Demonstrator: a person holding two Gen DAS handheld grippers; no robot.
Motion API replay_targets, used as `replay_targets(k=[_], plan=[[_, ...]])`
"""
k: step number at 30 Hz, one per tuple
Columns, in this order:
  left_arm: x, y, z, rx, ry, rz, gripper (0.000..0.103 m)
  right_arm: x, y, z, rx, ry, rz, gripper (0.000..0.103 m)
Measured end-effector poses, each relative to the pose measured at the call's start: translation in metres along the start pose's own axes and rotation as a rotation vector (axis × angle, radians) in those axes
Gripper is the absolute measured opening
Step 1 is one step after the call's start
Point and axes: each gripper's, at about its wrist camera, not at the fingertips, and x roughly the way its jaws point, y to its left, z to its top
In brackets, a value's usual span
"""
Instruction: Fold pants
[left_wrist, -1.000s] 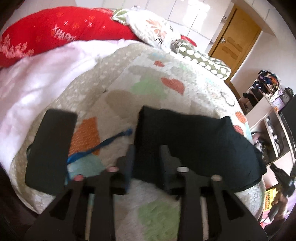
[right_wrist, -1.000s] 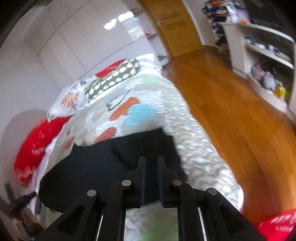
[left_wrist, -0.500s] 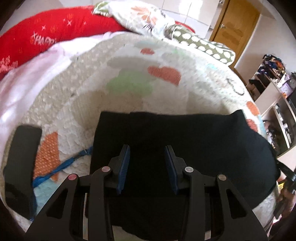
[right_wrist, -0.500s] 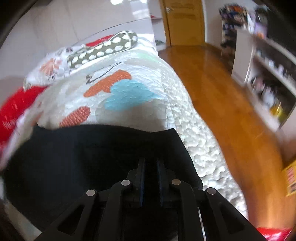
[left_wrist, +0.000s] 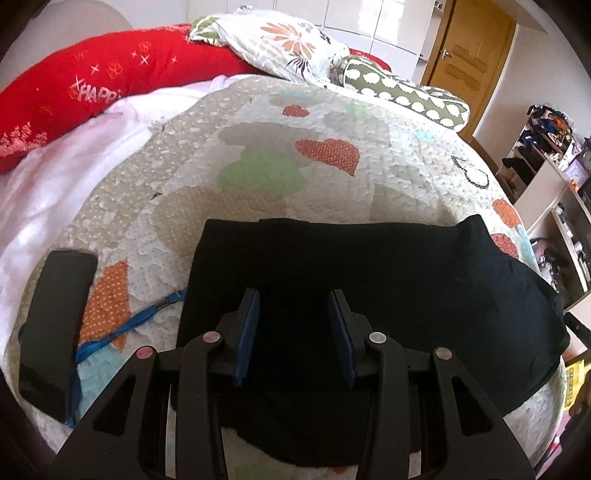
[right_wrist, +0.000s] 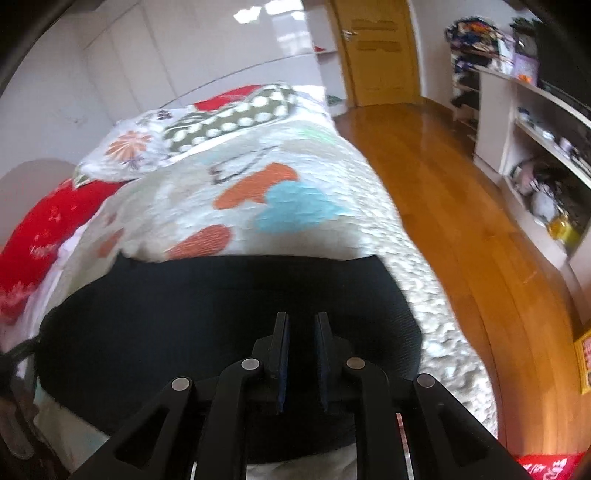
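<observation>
Pants (left_wrist: 369, 295) of black cloth lie folded into a wide, flat bundle on the quilt (left_wrist: 280, 155) of the bed, near its foot edge. The left gripper (left_wrist: 293, 325) hovers over the left part of the bundle with its blue pads well apart and nothing between them — it is released. The right gripper (right_wrist: 300, 354) is over the right part; its fingers stand close together with a narrow gap, and I cannot tell if they pinch some cloth or are only nearly closed.

I judge the fabric soft, light and limp: it will sag and slide open if lifted by one layer only. A good hold would be at an outer edge or corner, taking all layers together.

Black on black hides the folds, so waistband, legs and number of layers are hard to make out. The near edge of the bundle is covered by the gripper bodies, and the right view is blurred. A dark flat case (left_wrist: 55, 325) and a blue cord (left_wrist: 129, 325) lie beside the pants on the left.
</observation>
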Motion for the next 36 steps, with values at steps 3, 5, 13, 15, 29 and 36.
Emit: replay_targets(k=[3, 5, 13, 15, 29, 36], plan=[[-0.008, -0.004, -0.003, 0.010, -0.013, 0.005, 0.038, -0.004, 0.017, -0.006, -0.039, 0.010, 0.034, 0.018], [-0.014, -0.006, -0.006, 0.016, -0.022, 0.006, 0.038, -0.003, 0.027, -0.011, -0.051, 0.017, 0.054, 0.025], [-0.024, -0.016, -0.024, 0.052, -0.048, 0.054, 0.038, 0.008, 0.045, -0.027, -0.081, 0.065, 0.086, 0.027], [-0.025, -0.017, -0.028, 0.050, -0.055, 0.064, 0.038, 0.010, 0.045, -0.029, -0.081, 0.069, 0.082, 0.027], [-0.007, -0.025, -0.044, 0.070, -0.037, 0.103, 0.038, 0.013, 0.018, -0.036, -0.046, 0.083, 0.028, 0.027], [-0.021, -0.043, -0.041, 0.097, -0.052, 0.052, 0.038, 0.006, 0.014, -0.036, -0.028, 0.070, 0.040, 0.031]])
